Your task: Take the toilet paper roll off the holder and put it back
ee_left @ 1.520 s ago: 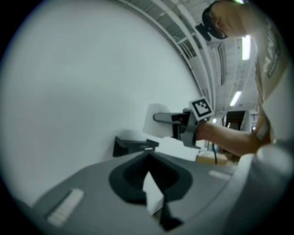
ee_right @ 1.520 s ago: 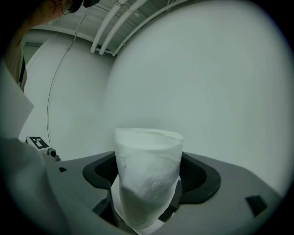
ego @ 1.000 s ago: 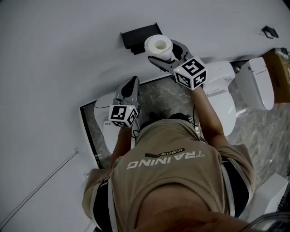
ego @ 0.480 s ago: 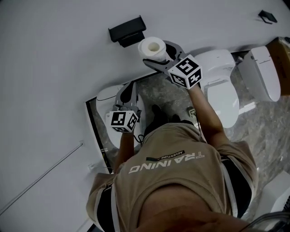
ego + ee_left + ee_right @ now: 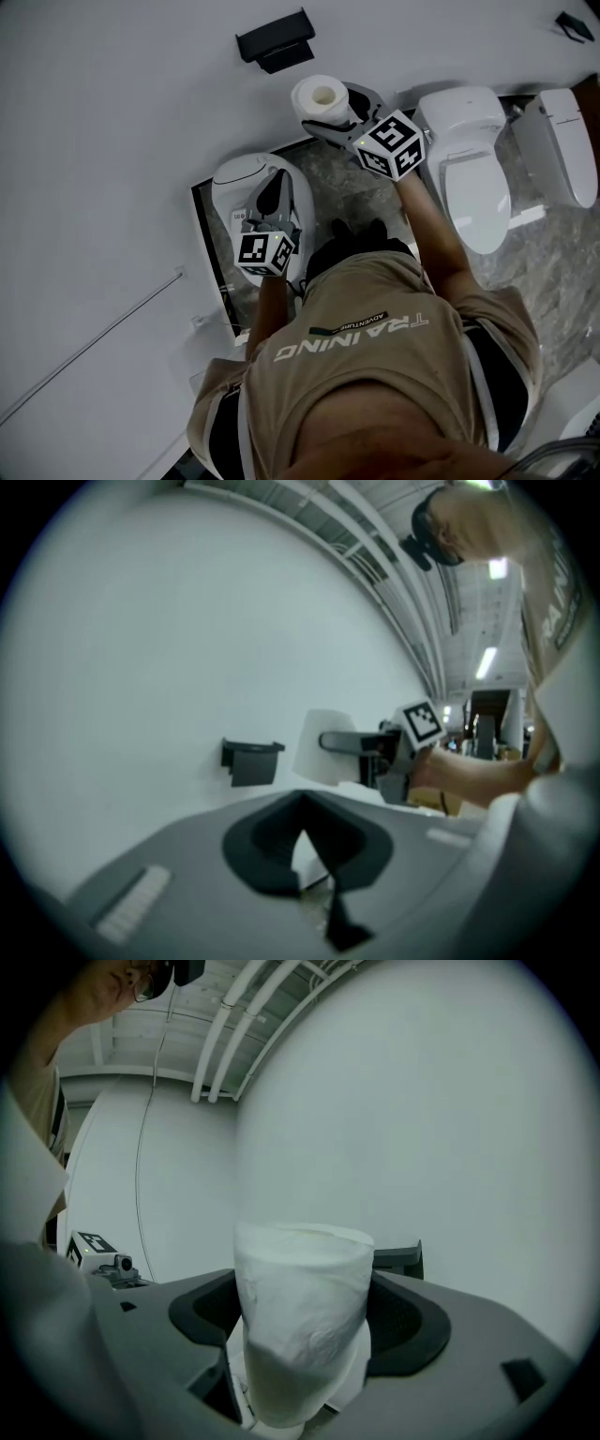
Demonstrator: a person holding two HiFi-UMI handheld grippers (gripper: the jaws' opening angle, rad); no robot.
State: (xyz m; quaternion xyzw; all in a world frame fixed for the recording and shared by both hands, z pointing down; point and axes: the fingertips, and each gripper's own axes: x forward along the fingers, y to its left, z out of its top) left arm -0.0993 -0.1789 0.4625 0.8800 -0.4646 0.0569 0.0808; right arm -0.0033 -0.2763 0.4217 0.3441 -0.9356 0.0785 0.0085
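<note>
Up against the white wall [image 5: 131, 141], we've got our right gripper [image 5: 339, 116] clamped on the toilet paper roll [image 5: 319, 97], clear of the black holder [image 5: 274, 39] and near it. Lower down, our left gripper [image 5: 277, 187] hangs with jaws together, carrying nothing.

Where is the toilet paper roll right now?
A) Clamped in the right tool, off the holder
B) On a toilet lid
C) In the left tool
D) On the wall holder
A: the toilet paper roll sits between the jaws of the right tool, and the black wall holder is bare.
</note>
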